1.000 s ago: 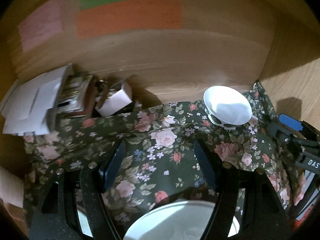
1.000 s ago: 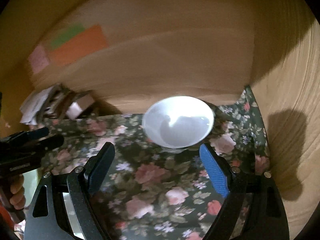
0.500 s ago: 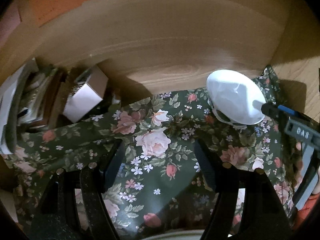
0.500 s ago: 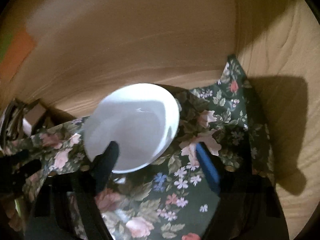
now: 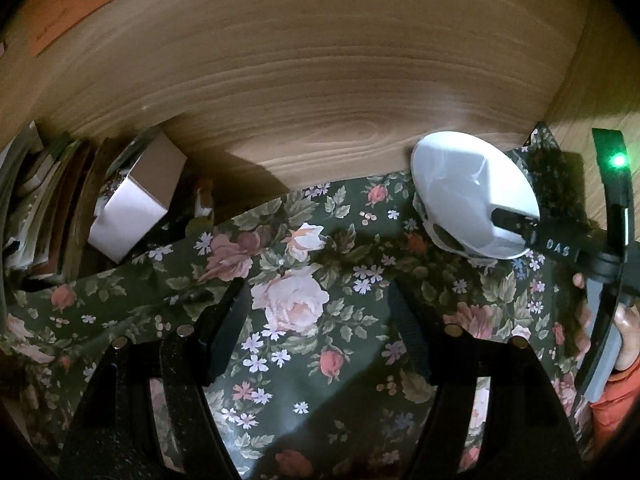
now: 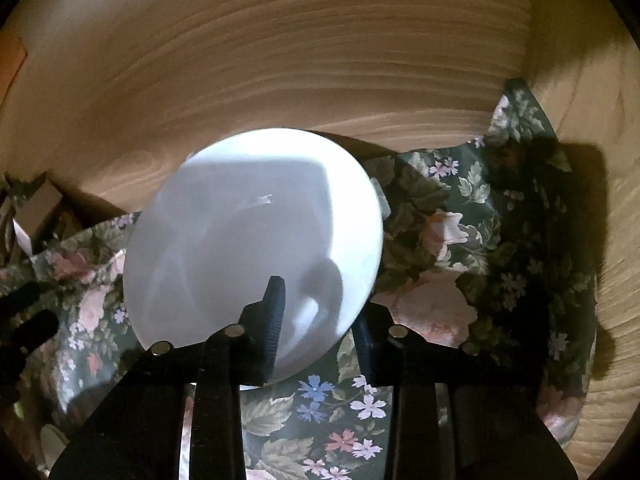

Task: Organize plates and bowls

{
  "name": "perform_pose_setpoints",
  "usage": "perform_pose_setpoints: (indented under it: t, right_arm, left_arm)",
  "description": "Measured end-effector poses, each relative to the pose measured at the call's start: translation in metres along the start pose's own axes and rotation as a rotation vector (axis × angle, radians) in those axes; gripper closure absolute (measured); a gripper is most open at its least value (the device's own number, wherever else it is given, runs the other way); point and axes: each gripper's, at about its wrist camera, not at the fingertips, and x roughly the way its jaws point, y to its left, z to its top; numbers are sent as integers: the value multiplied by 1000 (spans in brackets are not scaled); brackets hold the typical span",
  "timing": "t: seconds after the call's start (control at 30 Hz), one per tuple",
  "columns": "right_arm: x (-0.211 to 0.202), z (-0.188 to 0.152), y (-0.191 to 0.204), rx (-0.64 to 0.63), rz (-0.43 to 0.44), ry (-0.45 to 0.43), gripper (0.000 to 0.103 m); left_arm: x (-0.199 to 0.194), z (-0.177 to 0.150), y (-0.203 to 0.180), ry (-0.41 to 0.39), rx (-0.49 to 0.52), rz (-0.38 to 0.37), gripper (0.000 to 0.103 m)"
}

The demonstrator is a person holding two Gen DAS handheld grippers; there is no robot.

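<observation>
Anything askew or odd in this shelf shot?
Yes: the white bowl sits tilted, its near rim between the right gripper's fingers. The dark floral shelf liner is rumpled and rides up the wooden wall at the right corner. At left, the small white cardboard box lies askew. Nothing looks spilled or broken.

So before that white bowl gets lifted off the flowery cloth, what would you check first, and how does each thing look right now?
1. Right gripper straddles the white bowl's rim, one finger inside, one outside: ok.
2. Grip fully closed on the rim: cannot tell.
3. Bowl empty: ok.
4. Left gripper open, holding nothing, away from the bowl: ok.
5. Floral cloth free of the fingers: cannot tell.
6. Wooden back wall close behind the bowl; lifting room: cannot tell.
</observation>
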Motion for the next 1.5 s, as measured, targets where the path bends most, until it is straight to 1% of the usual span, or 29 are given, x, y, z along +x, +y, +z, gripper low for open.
perform_pose_setpoints:
  t: [0.17, 0.3, 0.43, 0.53, 0.7, 0.83, 0.87, 0.93, 1.03, 1.1, 1.17, 1.2, 1.23, 1.27, 1.3, 1.33, 1.37, 1.5]
  right_arm:
    - [-5, -8, 17, -43, 58, 14, 74]
    - [-11, -17, 34, -107, 78, 20, 74]
    - [-15, -33, 49, -154, 104, 37, 74]
    - [-23, -45, 61, -184, 118, 33, 74]
    - [-30, -66, 79, -201, 177, 58, 74]
    - [-34, -64, 70, -132, 214, 67, 73]
    - [-35, -61, 65, -112, 227, 67, 70]
    - [-39, -51, 55, -75, 233, 53, 63]
    - [-35, -38, 50, -61, 212, 39, 62]
    - [-31, -37, 53, -74, 199, 39, 62]
    - [-21, -38, 64, -88, 186, 50, 62]
    - [-18, -39, 64, -85, 191, 55, 62]
    - [-14, -37, 64, -82, 200, 59, 62]
    - [-11, -36, 65, -83, 202, 61, 64]
    - [-11, -35, 65, -88, 200, 58, 66]
    - [-12, -35, 66, -94, 202, 58, 72]
    - [-10, -35, 68, -96, 210, 62, 76]
    - [-14, -37, 72, -97, 190, 53, 76]
  left_arm:
    - [-1, 0, -1, -5, 2, -14, 32]
    - [-3, -1, 0, 0, -4, -15, 32]
    - [-2, -4, 3, 10, -11, -10, 32]
    - [5, -7, 5, 37, -15, -26, 32]
    - [22, -13, 10, 98, -48, -39, 32]
    - [26, -18, 9, 115, -44, -30, 43]
    - [26, -18, 8, 114, -39, -28, 46]
    - [25, -19, 7, 115, -32, -30, 49]
    - [26, -21, 5, 119, -21, -34, 54]
    - [30, -20, 2, 134, -6, -49, 55]
    - [34, -20, 0, 145, -2, -50, 61]
    - [37, -20, -1, 152, 1, -50, 63]
    - [39, -21, -2, 157, 4, -50, 67]
    - [41, -20, -3, 160, 6, -50, 71]
    - [43, -21, -4, 161, 8, -54, 73]
    - [44, -20, -6, 162, 11, -59, 74]
    - [45, -20, -8, 161, 15, -63, 75]
    - [41, -20, -14, 145, 27, -61, 78]
